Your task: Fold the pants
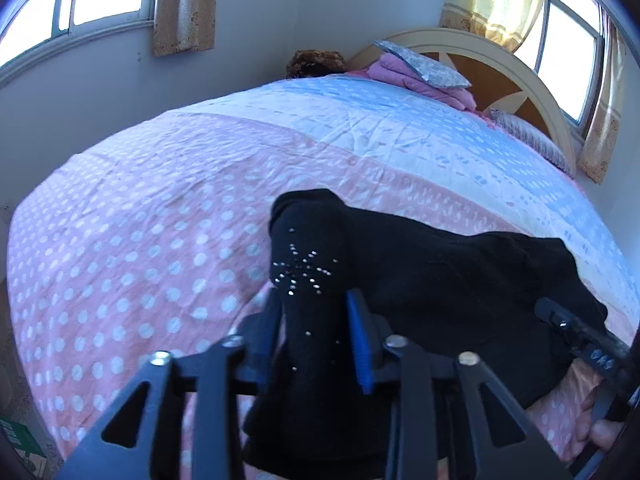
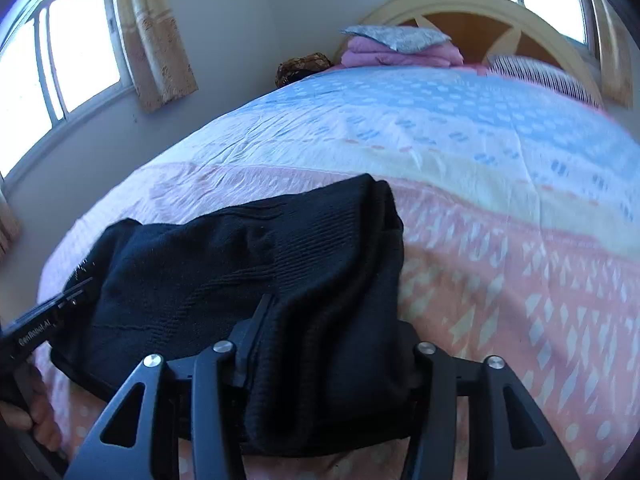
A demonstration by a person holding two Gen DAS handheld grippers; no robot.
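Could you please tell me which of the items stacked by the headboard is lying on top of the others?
The grey patterned pillow: it rests on top of the folded pink blankets, while the striped pillow lies apart on the bed, to the right.

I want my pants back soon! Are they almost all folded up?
Nearly. The black pants already lie doubled into a short bundle on the bedspread. Each gripper, left and right, has jaws apart around a near edge, so nothing looks pinched. Left to do: maybe one more fold or a smoothing; I can't tell which.

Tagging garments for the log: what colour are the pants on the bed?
Black, with a small sparkly star motif; the pants show it best in the left wrist view.
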